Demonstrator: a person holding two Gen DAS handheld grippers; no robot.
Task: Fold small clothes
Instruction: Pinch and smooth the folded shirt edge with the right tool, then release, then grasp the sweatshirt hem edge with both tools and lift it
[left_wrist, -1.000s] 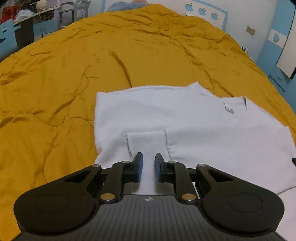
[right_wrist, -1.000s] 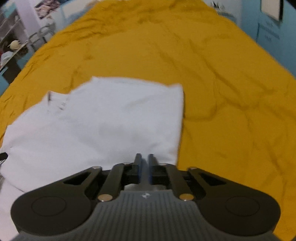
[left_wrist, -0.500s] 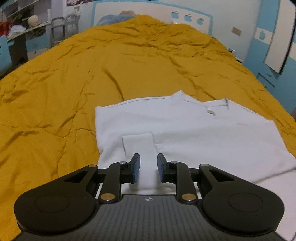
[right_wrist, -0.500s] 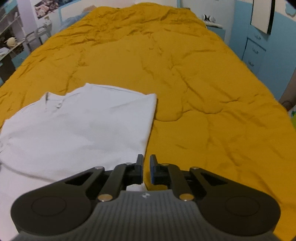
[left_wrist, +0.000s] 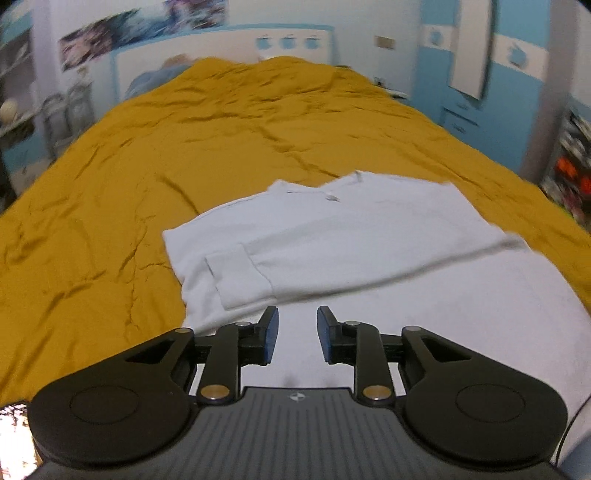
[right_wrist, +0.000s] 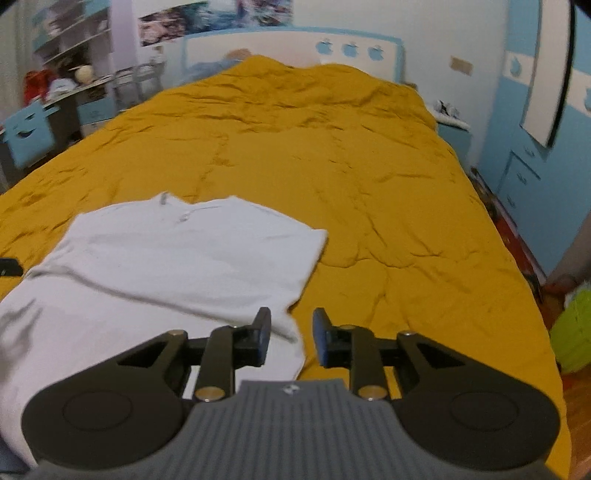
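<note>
A small white shirt (left_wrist: 351, 251) lies on the mustard bedspread (left_wrist: 184, 147), folded across its middle, with a sleeve cuff (left_wrist: 236, 277) turned in on its left. My left gripper (left_wrist: 297, 332) is open and empty above the shirt's near part. In the right wrist view the shirt (right_wrist: 177, 258) lies at the left. My right gripper (right_wrist: 291, 338) is open and empty over the shirt's near right corner. The left gripper's tip (right_wrist: 9, 266) shows at that view's left edge.
The bedspread (right_wrist: 369, 184) covers a wide bed. A desk with shelves (right_wrist: 55, 96) stands far left. Blue drawers (right_wrist: 528, 173) and a mirror stand at the right. A green object (right_wrist: 574, 332) lies on the floor at the right.
Both grippers have opened and let go of the shirt. Both have drawn back and risen, so the shirt looks smaller and farther.
</note>
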